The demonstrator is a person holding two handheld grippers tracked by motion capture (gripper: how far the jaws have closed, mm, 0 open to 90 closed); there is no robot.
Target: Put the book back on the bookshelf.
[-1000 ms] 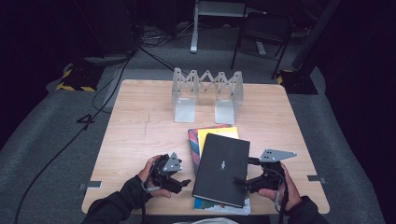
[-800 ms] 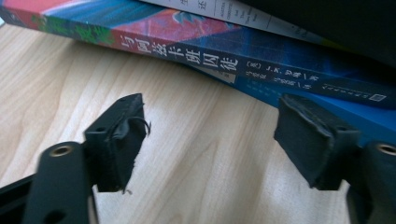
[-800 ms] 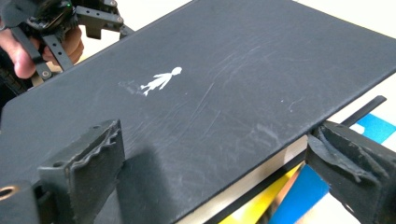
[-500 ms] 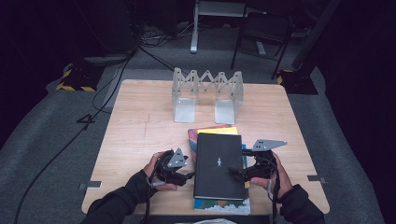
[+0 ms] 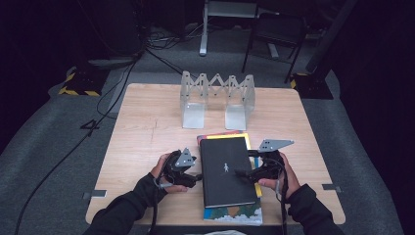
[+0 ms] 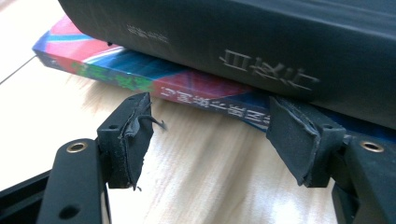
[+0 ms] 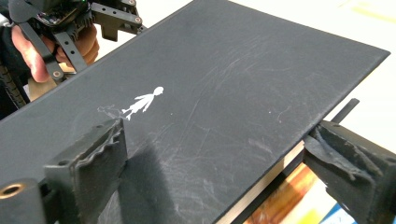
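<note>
Work barely begun: black book (image 5: 227,169) lies atop stack at lower centre, rack (image 5: 218,98) empty; left gripper (image 6: 210,135), just widening, gapes beside spine; right gripper (image 7: 210,158) straddles cover edge, pads not pressing.

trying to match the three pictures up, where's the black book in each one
High view: the black book lies on top of the stack, near the table's front edge, between the two grippers.
Left gripper view: its spine runs across the top, above the colourful book.
Right gripper view: its cover spans the middle, one jaw over it and one beyond its edge.
Shared landmark: the white figure on the cover, also seen from above.
</note>
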